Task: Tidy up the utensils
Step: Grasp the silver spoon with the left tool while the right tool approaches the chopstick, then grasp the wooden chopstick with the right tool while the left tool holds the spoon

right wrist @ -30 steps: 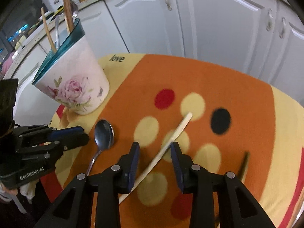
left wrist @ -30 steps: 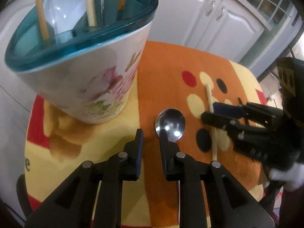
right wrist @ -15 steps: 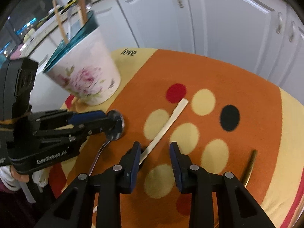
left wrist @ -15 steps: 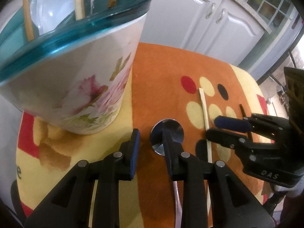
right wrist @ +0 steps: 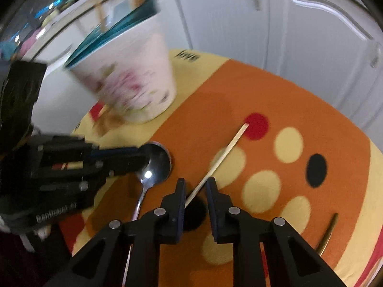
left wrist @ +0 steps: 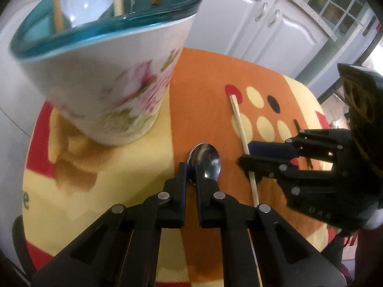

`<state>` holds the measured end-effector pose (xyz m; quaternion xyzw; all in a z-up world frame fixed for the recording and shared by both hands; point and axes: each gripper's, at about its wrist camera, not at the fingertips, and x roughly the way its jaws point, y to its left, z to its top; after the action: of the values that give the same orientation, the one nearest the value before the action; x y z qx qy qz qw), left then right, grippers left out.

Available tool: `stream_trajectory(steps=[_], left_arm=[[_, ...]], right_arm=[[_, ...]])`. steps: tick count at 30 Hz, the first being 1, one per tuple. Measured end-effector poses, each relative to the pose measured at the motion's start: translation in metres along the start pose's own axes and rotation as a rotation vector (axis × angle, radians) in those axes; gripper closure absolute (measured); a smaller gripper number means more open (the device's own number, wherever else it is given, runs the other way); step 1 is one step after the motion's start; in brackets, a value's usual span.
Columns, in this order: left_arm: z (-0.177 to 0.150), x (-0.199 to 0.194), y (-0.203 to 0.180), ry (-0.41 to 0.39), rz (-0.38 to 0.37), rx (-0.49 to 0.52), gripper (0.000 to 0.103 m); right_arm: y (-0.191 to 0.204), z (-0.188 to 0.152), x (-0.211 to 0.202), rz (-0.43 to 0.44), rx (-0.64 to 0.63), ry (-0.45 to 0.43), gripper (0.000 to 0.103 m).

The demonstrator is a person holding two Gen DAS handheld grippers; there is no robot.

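Observation:
A metal spoon [left wrist: 207,160] lies on the patterned cloth; my left gripper [left wrist: 190,173] has closed on the left edge of its bowl, also seen in the right wrist view [right wrist: 155,162]. A pale wooden chopstick [right wrist: 222,157] lies beside it, running between the open fingers of my right gripper [right wrist: 195,186], which sits low over it [left wrist: 241,122]. A floral cup with a teal rim [left wrist: 112,71] stands at the back left and holds several utensils.
A dark thin utensil [right wrist: 329,232] lies at the cloth's right edge. White cabinet doors [right wrist: 299,35] stand behind the round table. The cloth [left wrist: 203,83] has orange, yellow and red areas with dots.
My left gripper has narrowed from open to closed on the spoon bowl's edge. My right gripper has moved down along the chopstick and now straddles it.

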<state>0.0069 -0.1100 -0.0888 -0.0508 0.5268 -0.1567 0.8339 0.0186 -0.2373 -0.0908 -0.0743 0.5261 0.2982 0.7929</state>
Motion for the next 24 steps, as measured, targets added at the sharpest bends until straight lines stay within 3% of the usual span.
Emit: stream_trajectory(steps=[6, 8, 9, 11, 16, 18, 19, 20, 24], left_arm=[[0.0, -0.003, 0.005, 0.002, 0.009, 0.009, 0.098], [0.0, -0.001, 0.005, 0.006, 0.013, 0.011, 0.096], [0.001, 0.0, 0.005, 0.008, 0.013, 0.009, 0.095], [0.004, 0.002, 0.005, 0.006, 0.014, 0.0, 0.081], [0.01, 0.01, 0.004, 0.001, 0.008, -0.011, 0.079], [0.01, 0.011, 0.0, -0.002, 0.01, 0.006, 0.079], [0.01, 0.012, -0.002, -0.003, 0.012, 0.02, 0.081], [0.009, 0.012, -0.004, -0.007, 0.008, 0.027, 0.089], [0.007, 0.007, -0.006, -0.019, -0.001, 0.033, 0.097]], right_arm=[[-0.01, 0.003, -0.005, -0.079, 0.056, -0.029, 0.085], [-0.017, 0.006, -0.004, -0.079, 0.093, -0.039, 0.071], [-0.02, 0.009, -0.002, -0.074, 0.108, -0.038, 0.07], [-0.022, 0.013, 0.002, -0.082, 0.12, -0.042, 0.07], [-0.026, 0.025, 0.01, -0.082, 0.156, -0.067, 0.07], [-0.027, 0.03, 0.014, -0.087, 0.165, -0.072, 0.075], [-0.027, 0.032, 0.015, -0.095, 0.161, -0.071, 0.082], [-0.027, 0.034, 0.016, -0.11, 0.151, -0.069, 0.088], [-0.028, 0.032, 0.013, -0.109, 0.142, -0.063, 0.096]])
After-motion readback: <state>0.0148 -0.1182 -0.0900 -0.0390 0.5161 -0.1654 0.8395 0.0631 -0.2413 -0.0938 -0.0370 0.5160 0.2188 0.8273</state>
